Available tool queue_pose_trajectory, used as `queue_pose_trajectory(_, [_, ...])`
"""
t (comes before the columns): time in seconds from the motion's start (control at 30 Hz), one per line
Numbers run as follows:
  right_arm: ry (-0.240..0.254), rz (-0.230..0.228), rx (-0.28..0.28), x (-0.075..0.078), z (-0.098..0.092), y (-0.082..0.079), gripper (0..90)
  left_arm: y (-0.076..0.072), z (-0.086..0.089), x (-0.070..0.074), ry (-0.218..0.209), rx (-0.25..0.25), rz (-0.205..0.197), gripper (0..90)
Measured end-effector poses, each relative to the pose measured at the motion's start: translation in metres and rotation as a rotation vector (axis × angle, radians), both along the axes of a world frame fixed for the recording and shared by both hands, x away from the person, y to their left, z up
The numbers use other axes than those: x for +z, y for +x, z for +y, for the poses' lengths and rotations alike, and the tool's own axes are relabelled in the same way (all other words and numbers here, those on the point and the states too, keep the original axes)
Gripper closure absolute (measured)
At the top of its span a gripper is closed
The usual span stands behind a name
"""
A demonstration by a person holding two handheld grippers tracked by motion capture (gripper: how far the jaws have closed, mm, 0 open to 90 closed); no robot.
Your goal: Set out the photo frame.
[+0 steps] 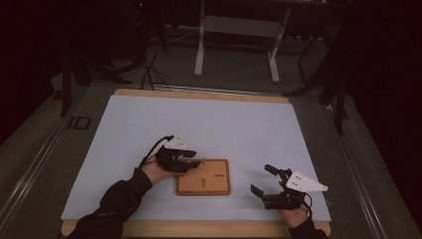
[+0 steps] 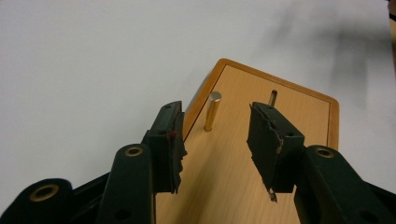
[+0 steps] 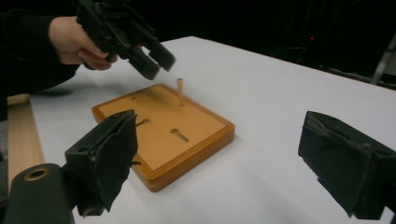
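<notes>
Wooden board (image 1: 215,187) on white mat (image 1: 209,124), upright peg (image 2: 212,111) between open left gripper (image 2: 215,140) jaws

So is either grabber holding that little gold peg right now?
No. The left gripper is open with the peg standing free; the right gripper is open and empty.

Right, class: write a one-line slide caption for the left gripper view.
Open left gripper poised over a wooden board, its jaws apart beside an upright brass peg.

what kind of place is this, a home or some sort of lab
Most likely a lab or recording studio, not a home. A table with a white mat holds a lone wooden peg board, dark curtains close it in, and equipment stands and cables sit on the floor behind.
</notes>
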State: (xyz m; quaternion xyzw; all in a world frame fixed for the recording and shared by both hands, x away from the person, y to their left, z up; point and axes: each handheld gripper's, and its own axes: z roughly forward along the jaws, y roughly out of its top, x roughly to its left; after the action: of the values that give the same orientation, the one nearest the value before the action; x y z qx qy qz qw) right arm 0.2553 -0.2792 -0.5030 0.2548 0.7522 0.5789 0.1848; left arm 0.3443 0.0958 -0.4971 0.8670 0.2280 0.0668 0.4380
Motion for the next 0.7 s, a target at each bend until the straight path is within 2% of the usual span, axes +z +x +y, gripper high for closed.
queue_pose_trajectory(0.1, [-0.018, -0.015, 0.005, 0.0, 0.003, -0.001, 11.4, 0.001, -0.007, -0.004, 0.01, -0.008, 0.004, 53.5])
queue_pose_trajectory(0.23, [-0.034, -0.015, 0.006, 0.0, 0.006, -0.002, 11.4, 0.005, -0.012, -0.008, 0.014, 0.011, 0.007, 55.8])
queue_pose_trajectory(0.47, [-0.04, -0.017, -0.01, -0.001, 0.006, -0.002, 11.4, 0.011, -0.014, -0.012, 0.005, 0.015, 0.004, 65.7])
queue_pose_trajectory(0.53, [-0.047, -0.015, -0.024, -0.001, 0.007, -0.002, 11.3, 0.013, -0.015, -0.014, -0.005, 0.004, 0.022, 68.4])
queue_pose_trajectory(0.7, [-0.054, -0.007, -0.029, -0.001, 0.006, -0.002, 11.1, 0.015, -0.021, -0.017, 0.003, -0.013, 0.021, 75.3])
